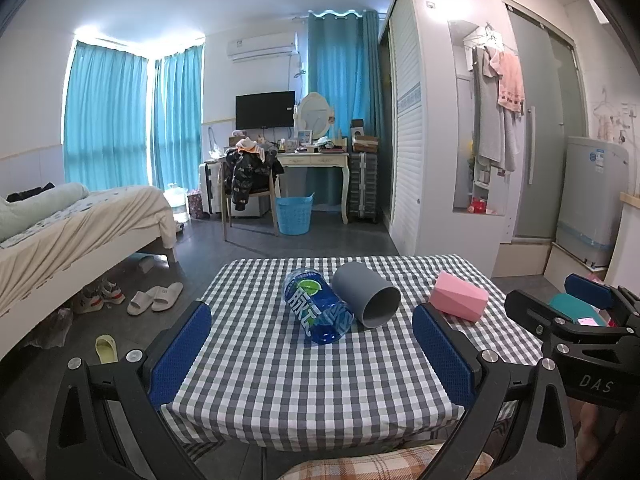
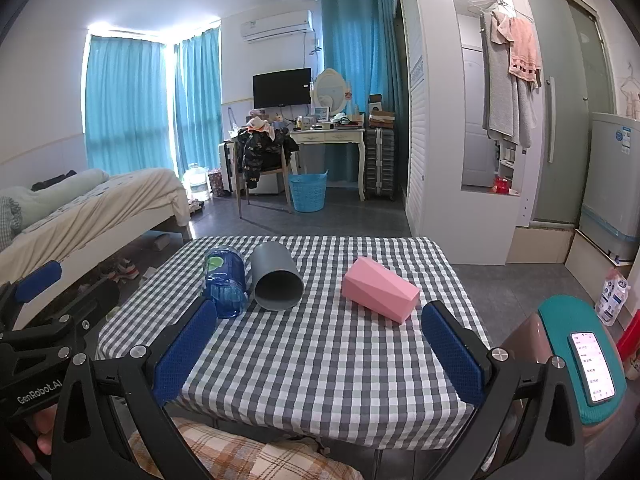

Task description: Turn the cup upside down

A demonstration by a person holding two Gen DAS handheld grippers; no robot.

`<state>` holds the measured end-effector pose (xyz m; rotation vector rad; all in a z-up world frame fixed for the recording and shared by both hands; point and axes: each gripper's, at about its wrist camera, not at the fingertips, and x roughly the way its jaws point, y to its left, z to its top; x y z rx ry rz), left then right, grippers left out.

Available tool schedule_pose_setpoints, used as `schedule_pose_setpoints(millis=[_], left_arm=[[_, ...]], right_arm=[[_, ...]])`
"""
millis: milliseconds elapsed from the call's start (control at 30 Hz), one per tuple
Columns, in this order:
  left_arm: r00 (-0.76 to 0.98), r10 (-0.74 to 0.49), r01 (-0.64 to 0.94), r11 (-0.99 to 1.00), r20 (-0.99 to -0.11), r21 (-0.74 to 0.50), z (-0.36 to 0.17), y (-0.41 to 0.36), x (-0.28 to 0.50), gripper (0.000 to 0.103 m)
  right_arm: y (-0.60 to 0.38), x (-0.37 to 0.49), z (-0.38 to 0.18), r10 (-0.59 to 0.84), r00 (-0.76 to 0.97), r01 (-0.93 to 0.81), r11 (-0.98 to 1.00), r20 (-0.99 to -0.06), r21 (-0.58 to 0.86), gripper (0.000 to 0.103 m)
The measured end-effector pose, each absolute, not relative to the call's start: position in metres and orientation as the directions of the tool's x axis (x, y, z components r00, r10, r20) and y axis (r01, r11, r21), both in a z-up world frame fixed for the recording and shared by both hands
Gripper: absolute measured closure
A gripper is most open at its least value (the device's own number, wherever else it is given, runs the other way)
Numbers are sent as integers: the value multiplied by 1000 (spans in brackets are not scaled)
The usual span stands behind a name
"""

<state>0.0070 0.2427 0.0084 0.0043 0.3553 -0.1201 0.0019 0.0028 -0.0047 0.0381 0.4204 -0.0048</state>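
Cup: grey cup (image 1: pixel 366 294) lies on its side mid-desk, mouth toward the near edge.
Nearer: left gripper (image 1: pixel 312 354), fingers apart.
Right gripper (image 2: pixel 320 354): fingers apart, holding nothing.

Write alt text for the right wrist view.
A grey cup lies on its side on a checked table, between a blue bottle and a pink box. The right gripper hangs before them, jaws open.
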Motion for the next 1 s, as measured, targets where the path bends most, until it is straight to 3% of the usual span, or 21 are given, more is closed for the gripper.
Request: schedule_pose_setpoints(millis=[1000], left_arm=[[930, -115, 117, 993, -349, -15, 10, 241, 6, 0]], right_arm=[[14, 5, -9, 6, 910, 10, 999, -414, 35, 0]])
